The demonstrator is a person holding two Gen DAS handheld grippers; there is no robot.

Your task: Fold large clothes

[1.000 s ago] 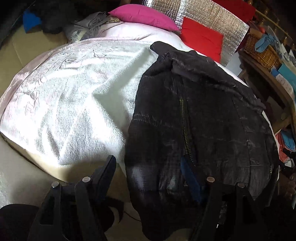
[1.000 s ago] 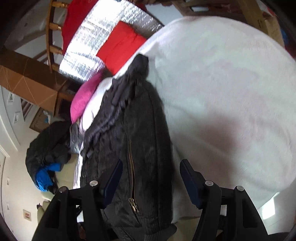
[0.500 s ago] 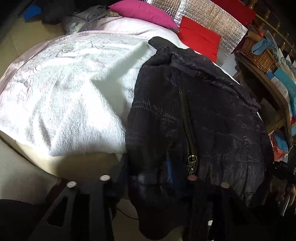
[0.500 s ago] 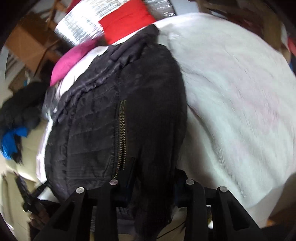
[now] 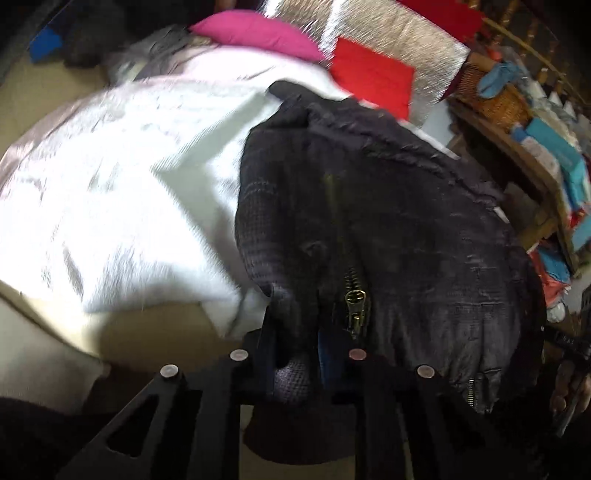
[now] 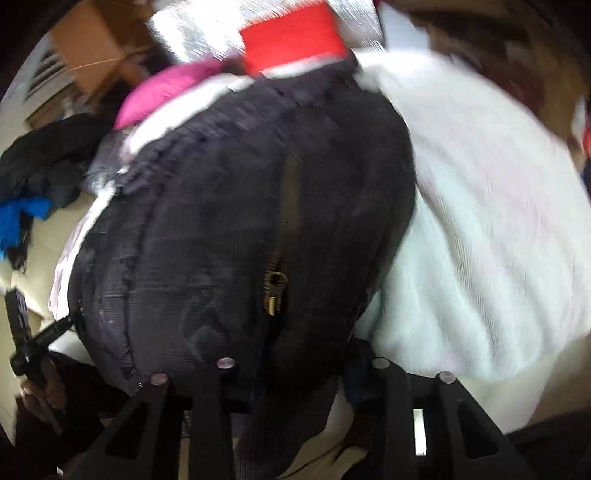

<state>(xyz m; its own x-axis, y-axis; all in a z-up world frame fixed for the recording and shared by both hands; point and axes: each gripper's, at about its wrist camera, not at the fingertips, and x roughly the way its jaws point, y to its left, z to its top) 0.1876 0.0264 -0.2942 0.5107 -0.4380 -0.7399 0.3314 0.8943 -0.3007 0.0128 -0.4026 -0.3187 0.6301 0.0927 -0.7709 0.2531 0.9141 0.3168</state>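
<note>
Both grippers have the hem of the black jacket (image 5: 388, 206) between their fingers. The left gripper (image 5: 295, 339) has just been closing, and its jaws now pinch a bunched fold of the ribbed hem just left of the brass zipper pull (image 5: 355, 302). The right gripper (image 6: 299, 354) is clamped on the hem at the other side of the zipper, dark fabric filling the gap between its fingers and a loose flap hanging below them.

The jacket lies on the white bedspread (image 5: 122, 192), its long axis running from the hem at the near edge of the bed away to the collar (image 5: 291, 92) at the far end; the zipper follows that line. The collar points toward the red cushion (image 5: 369, 79) and the silver quilted panel (image 5: 399, 40) behind it.

A pink pillow (image 5: 255, 35) sits left of the red cushion, beyond the bedspread. In the right wrist view a heap of dark clothes with something blue (image 6: 18, 218) lies off the far left of the bed. In the left wrist view a wooden shelf with a wicker basket (image 5: 498, 99) stands to the right of the bed. Both views are blurred.
</note>
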